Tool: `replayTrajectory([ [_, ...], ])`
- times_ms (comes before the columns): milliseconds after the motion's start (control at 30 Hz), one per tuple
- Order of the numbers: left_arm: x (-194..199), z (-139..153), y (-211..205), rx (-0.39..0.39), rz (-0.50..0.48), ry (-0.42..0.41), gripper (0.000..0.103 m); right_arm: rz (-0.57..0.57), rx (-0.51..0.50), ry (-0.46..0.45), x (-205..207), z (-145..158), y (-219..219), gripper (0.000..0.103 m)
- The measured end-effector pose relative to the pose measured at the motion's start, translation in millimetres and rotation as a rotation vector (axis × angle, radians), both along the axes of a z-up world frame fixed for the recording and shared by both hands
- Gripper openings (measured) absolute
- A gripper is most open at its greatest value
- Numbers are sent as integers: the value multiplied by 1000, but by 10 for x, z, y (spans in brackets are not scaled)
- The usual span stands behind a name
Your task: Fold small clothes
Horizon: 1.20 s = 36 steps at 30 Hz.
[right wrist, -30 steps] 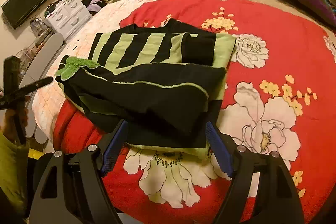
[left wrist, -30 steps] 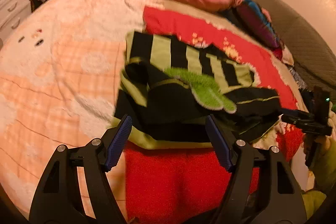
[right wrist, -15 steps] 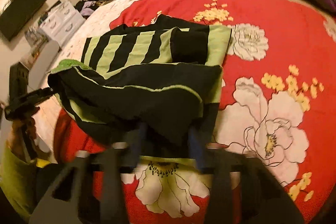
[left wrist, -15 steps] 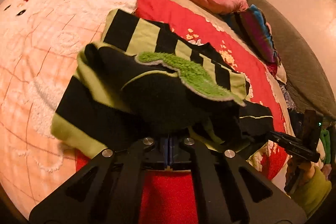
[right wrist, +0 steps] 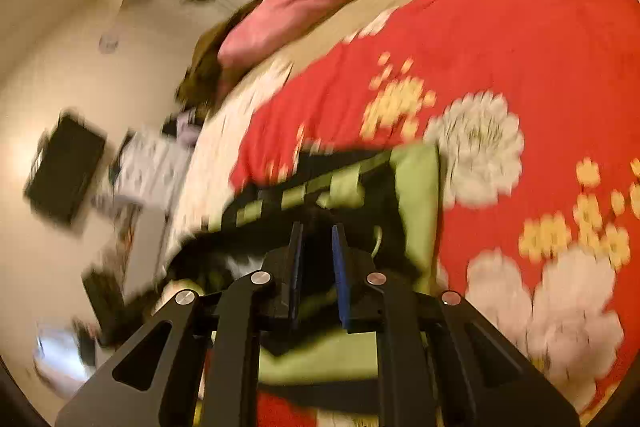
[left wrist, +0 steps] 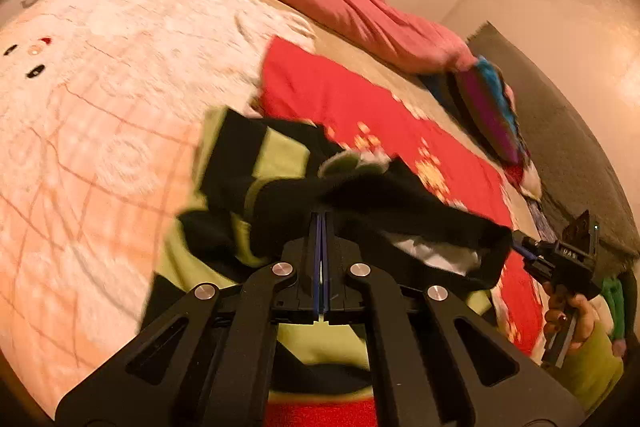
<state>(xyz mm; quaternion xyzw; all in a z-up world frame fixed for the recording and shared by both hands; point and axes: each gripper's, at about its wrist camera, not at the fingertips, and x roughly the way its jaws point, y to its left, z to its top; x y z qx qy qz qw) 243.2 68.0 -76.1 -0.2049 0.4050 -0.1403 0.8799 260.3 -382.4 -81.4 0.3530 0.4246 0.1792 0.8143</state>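
A small black and lime-green striped garment [left wrist: 256,183] lies on the bed, partly folded over itself. My left gripper [left wrist: 321,223] is shut on its near black edge and holds that edge lifted. My right gripper [right wrist: 318,239] is shut on the thick black fabric at the other end of the same garment [right wrist: 416,187], its blue pads a narrow gap apart. The right gripper also shows in the left wrist view [left wrist: 560,259], at the garment's right end. The right wrist view is motion-blurred.
The bed carries a red flowered blanket [right wrist: 500,39] and a pale pink checked blanket [left wrist: 92,99]. A long pink pillow [left wrist: 340,7] and a striped cushion [left wrist: 488,111] lie at the head. White drawers [right wrist: 148,163] and a dark screen [right wrist: 64,167] stand beside the bed.
Both grippers closed on the garment's near edge and have lifted it up and forward over the striped part. The right wrist view has swung and tilted sharply.
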Motion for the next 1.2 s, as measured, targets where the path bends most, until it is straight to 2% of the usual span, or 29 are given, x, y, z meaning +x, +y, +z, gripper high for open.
replayTrajectory([
  [67,59,-15,66,4,23,-1,0,-55,42,10,148,-42,-91,20],
  [133,59,-7,102,22,29,-10,0,-74,11,-1,203,-29,-109,32],
  [167,47,0,121,36,33,-13,0,-66,-17,-21,194,-3,-100,37],
  [233,19,15,155,64,37,-19,0,-32,-93,-59,113,32,-41,41],
  [267,-11,31,174,91,40,-29,0,-16,-143,-75,53,35,-6,49],
  [333,-39,48,186,136,40,-40,0,15,-224,-98,-42,10,61,55],
  [400,-67,67,206,185,38,-51,23,50,-340,-118,-174,-19,169,63],
  [433,-84,75,223,206,38,-50,39,69,-417,-134,-245,-26,243,66],
  [467,-98,70,246,215,40,-49,39,92,-490,-153,-307,-33,326,72],
  [500,-112,74,276,216,46,-49,39,111,-546,-169,-340,-50,391,73],
  [600,-116,56,323,214,51,-43,39,168,-739,-233,-387,-63,677,74],
  [633,-119,48,316,228,49,-43,39,179,-772,-253,-393,-60,745,74],
  [733,-119,23,279,260,26,-35,40,211,-798,-262,-312,-87,903,74],
  [800,-104,-9,220,290,-5,-22,50,216,-798,-249,-199,-127,966,74],
  [833,-94,-39,177,320,-24,-9,58,214,-816,-240,-138,-154,999,74],
  [900,-87,-97,89,405,-43,-2,58,226,-840,-222,-41,-213,1060,74],
  [967,-64,-133,48,428,-55,-3,58,248,-846,-208,25,-277,1102,73],
  [1033,-37,-155,52,412,-53,0,58,289,-860,-194,77,-360,1158,58],
  [1100,-22,-172,52,407,-50,3,58,316,-871,-191,84,-398,1189,34],
  [1200,-24,-170,61,395,-44,-2,58,281,-792,-232,31,-253,1099,25],
])
